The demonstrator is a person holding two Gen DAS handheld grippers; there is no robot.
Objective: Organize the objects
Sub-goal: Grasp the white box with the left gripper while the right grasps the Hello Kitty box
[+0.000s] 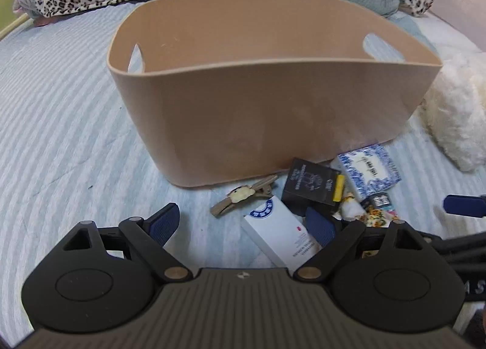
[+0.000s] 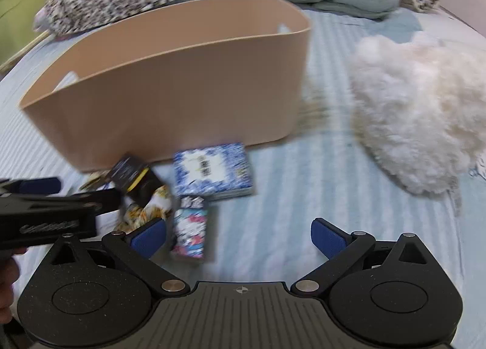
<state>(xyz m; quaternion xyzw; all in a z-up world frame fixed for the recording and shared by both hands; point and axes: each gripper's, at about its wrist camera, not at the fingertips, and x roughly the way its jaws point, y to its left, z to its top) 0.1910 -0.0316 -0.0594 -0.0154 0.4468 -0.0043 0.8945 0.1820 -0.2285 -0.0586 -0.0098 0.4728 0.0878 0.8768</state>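
Both tools low over the bed [image 1: 60,112], pointing at the tan bin [image 1: 258,106]; left tool [image 1: 246,224] spread wide, empty, straddling a white box [image 1: 279,236]. Right tool [image 2: 240,238] also wide open, empty, beside a colourful pack [image 2: 189,233]. Small boxes clustered at the bin's near wall.

Both tools [image 1: 243,224] [image 2: 240,238] wide apart, unloaded.

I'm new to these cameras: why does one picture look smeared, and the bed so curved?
Right wrist view: motion blur smears the tan plastic basket, fluffy white cushion and blue-and-white patterned box. Left wrist view: sharper overall. Both: the fisheye lens bends the striped pale-blue bedsheet and darkens the corners.
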